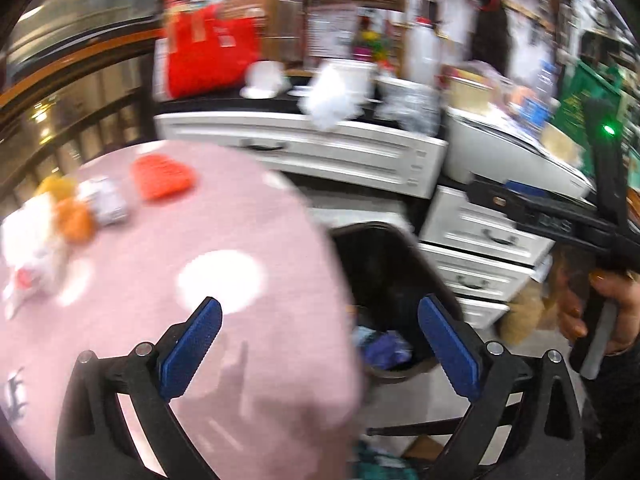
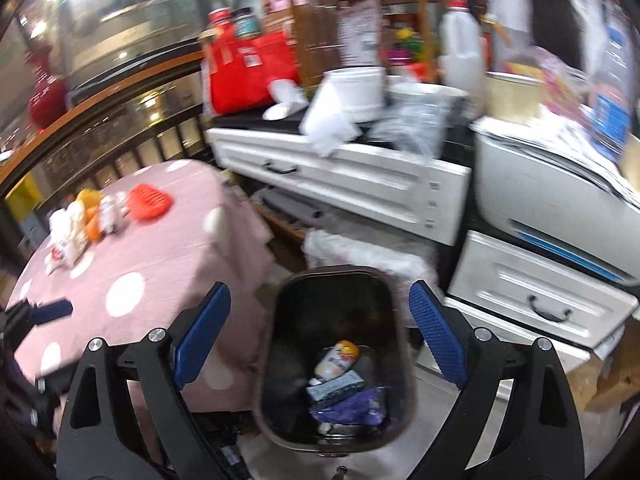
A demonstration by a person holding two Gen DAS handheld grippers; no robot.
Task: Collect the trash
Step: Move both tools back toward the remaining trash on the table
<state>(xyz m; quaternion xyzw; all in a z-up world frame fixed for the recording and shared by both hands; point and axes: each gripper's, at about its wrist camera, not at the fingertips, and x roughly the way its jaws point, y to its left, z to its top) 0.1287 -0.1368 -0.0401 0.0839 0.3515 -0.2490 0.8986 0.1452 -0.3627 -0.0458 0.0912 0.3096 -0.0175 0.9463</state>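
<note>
Trash lies in two places: some is already in the dark bin point(image 2: 336, 364) on the floor beside the pink dotted surface point(image 2: 160, 264), and a small pile point(image 2: 86, 220) of wrappers and orange pieces waits at the far side of that surface, with a red piece point(image 2: 150, 201) next to it. I hold the right gripper point(image 2: 320, 336) above the bin, its fingers wide apart and empty. The left gripper point(image 1: 320, 344) is also spread open and holds nothing. I judge one drop is finished; next I must reach across to the pile and close on one piece.
</note>
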